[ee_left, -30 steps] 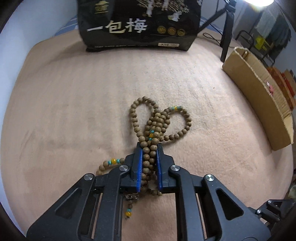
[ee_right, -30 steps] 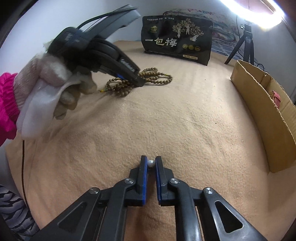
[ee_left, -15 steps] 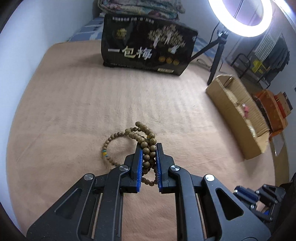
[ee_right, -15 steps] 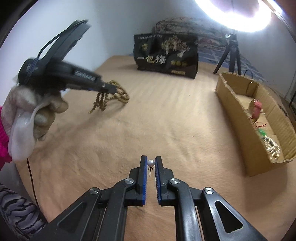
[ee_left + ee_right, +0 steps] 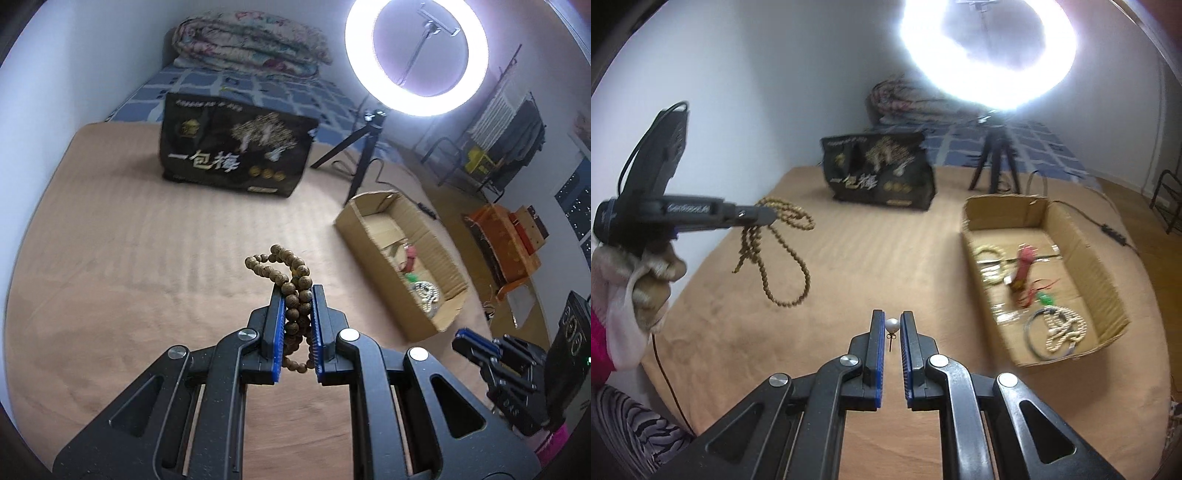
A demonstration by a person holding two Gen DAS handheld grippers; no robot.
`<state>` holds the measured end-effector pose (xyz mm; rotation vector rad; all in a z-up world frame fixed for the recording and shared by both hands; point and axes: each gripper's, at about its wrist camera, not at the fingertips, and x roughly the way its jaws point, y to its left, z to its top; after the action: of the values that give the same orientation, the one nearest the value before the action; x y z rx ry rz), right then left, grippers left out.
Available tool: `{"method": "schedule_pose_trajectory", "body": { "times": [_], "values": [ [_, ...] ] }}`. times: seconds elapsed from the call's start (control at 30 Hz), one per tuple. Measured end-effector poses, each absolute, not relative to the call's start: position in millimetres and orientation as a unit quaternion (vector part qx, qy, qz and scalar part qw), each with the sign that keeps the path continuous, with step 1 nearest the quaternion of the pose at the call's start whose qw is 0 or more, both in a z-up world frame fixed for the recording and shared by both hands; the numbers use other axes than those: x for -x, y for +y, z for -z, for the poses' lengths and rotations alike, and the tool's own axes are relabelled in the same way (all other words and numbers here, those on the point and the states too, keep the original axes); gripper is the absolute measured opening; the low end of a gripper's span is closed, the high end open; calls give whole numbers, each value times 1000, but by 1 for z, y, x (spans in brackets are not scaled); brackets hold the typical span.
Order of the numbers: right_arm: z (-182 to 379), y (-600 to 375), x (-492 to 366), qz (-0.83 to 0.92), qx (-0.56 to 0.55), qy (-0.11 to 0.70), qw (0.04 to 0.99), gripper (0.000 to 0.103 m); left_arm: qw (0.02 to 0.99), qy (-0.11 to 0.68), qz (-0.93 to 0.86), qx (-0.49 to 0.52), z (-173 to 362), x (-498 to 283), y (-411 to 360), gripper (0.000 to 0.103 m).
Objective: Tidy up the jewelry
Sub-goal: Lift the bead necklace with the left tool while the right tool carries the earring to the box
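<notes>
Beads (image 5: 293, 295) pinched in the left gripper (image 5: 297, 295) and the pearl earring (image 5: 891, 325) nipped by the right gripper (image 5: 891, 326) have both lifted off the bed (image 5: 147, 258), ready for the cardboard box (image 5: 1108, 295)

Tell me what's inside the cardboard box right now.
The cardboard box holds a white bead strand lying over a dark ring, a red tasselled piece, a green bit and a pale bracelet. The near wall hides the floor strip behind it.
</notes>
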<state>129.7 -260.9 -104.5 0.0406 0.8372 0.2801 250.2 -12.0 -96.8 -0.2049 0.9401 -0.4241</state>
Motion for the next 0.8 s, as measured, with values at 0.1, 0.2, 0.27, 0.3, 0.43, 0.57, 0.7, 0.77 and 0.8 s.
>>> {"method": "schedule_pose_trajectory", "body": {
  "times": [0.1,0.2,0.27,0.3,0.43,0.57,0.7,0.77,0.8],
  "values": [
    [96,-281,-133,-122,-27,399,908,6,865,444,213,98,89,-250,-25,11],
    [88,-297,-136,-108,-22,393,913,6,866,437,222,99,81,-252,-36,11],
    [82,-309,-138,-99,-20,389,916,6,867,431,228,101,73,-255,-46,11],
    [80,-314,-139,-95,-19,387,917,6,867,429,231,101,71,-256,-50,11],
    [75,-336,-147,-78,-14,383,920,6,870,417,245,100,58,-263,-71,11],
    [76,-354,-155,-65,-15,385,921,6,872,406,255,98,50,-274,-90,11],
    [80,-372,-164,-51,-18,389,920,6,872,400,265,97,45,-289,-112,11],
    [82,-381,-169,-46,-24,391,919,6,872,398,269,96,45,-296,-122,11],
    [84,-385,-173,-43,-25,392,919,6,872,397,271,95,45,-300,-127,11]
  ]
}}
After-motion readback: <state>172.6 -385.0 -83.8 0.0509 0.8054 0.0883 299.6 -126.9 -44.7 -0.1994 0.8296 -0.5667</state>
